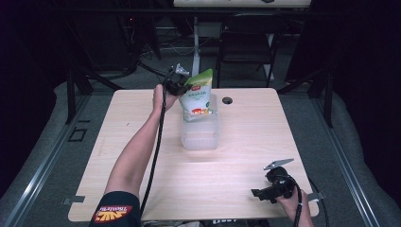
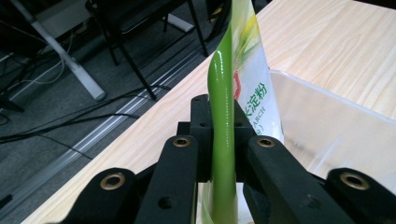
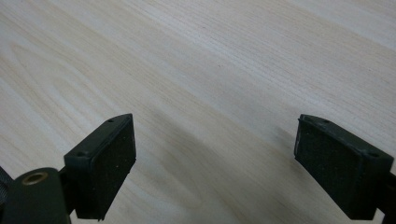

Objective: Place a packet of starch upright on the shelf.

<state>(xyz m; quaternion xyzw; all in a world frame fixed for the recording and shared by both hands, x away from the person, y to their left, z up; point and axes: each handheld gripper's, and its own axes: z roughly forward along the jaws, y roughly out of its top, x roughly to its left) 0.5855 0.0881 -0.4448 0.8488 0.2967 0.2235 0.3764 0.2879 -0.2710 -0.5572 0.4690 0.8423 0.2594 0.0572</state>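
The left claw is pinching the green edge of a soft pouch, whose lower end sits inside a clear plastic bin at the far middle of the table. In the left gripper view the jaws stand pressed together on the seam of the pouch, which bows between them.

Treat the pouch as a flexible, glossy film pack. It probably holds a powder or grain, so expect the weight to sag low and shift when you tilt it. The film looks slippery; the flat sealed edge is the most secure place to hold, since the filled body would deform under pressure. Keep your grip near the top seam and let the base settle into the bin before you release.

Your right claw rests near the table's near right corner, well apart from the bin, with its jaws spread wide over bare wood.
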